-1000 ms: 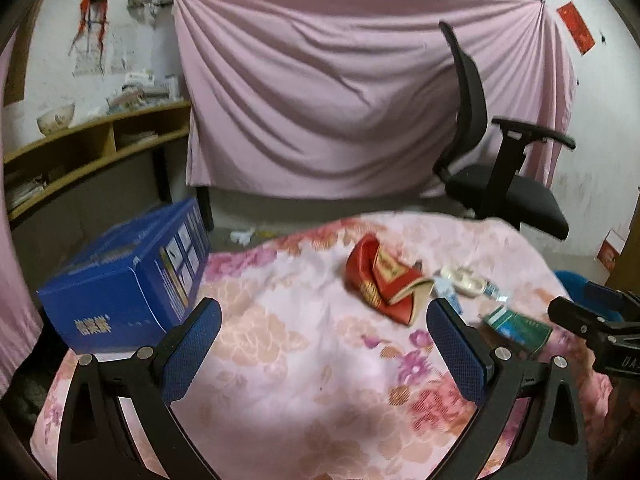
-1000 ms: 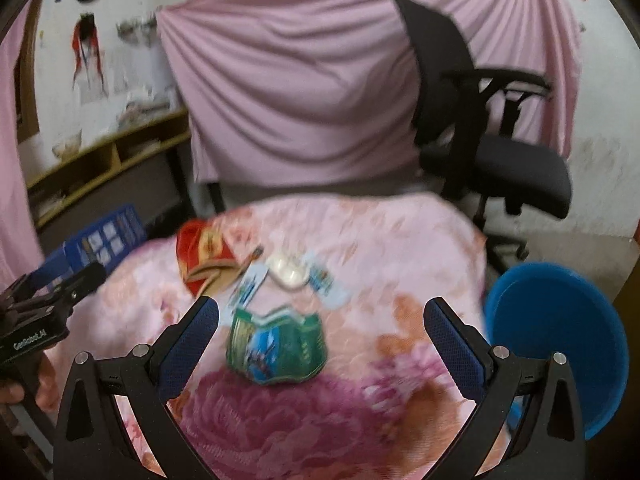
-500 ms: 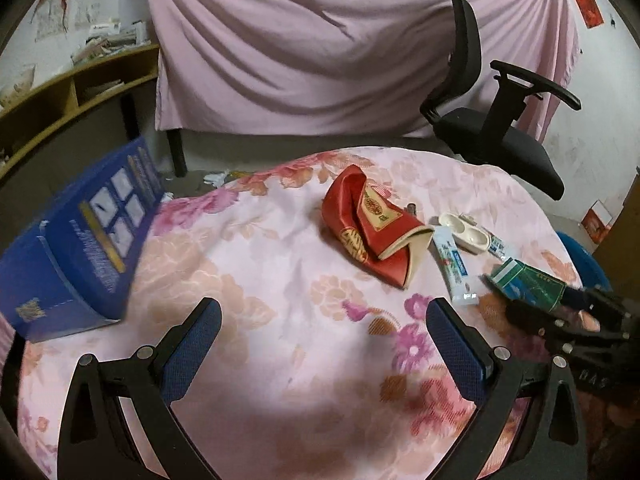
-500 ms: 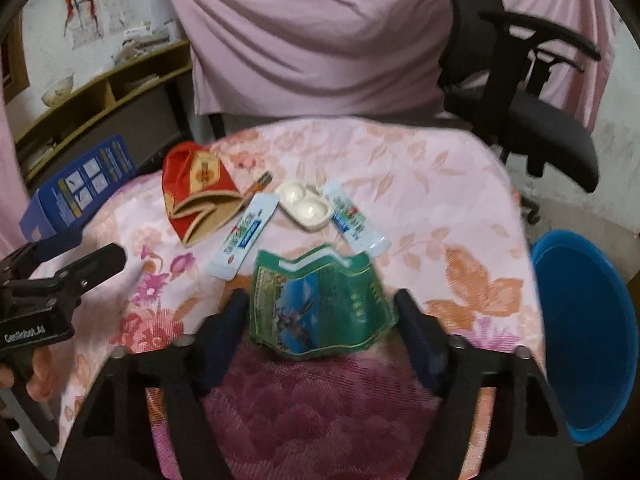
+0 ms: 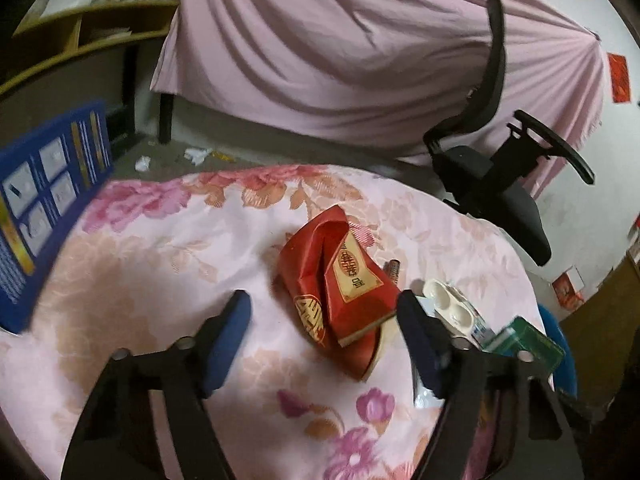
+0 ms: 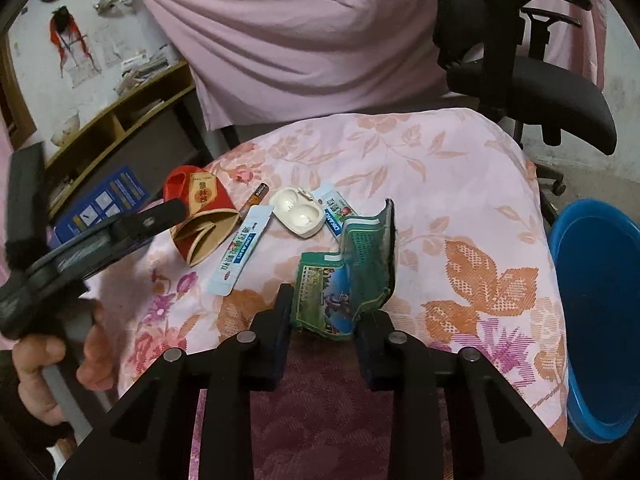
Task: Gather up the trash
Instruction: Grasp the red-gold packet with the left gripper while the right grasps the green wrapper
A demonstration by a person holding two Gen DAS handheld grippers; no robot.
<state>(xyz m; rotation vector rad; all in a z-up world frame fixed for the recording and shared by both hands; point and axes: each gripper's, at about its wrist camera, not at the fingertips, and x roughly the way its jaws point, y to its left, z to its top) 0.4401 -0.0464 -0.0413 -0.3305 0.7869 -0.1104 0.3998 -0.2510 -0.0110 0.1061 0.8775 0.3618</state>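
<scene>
The right gripper point(image 6: 322, 322) is clenching the near end of the crumpled green packet point(image 6: 346, 276), its jaws having just been closing on it. The left gripper point(image 5: 324, 332) is narrowing its jaws around the red carton point(image 5: 340, 292), pads not yet touching (it is lying on the floral cloth point(image 5: 168, 248)). Only the right view is showing the blue basin point(image 6: 596, 312) and the left hand point(image 6: 56, 364) gripping its handle, tongs angling downward.
</scene>
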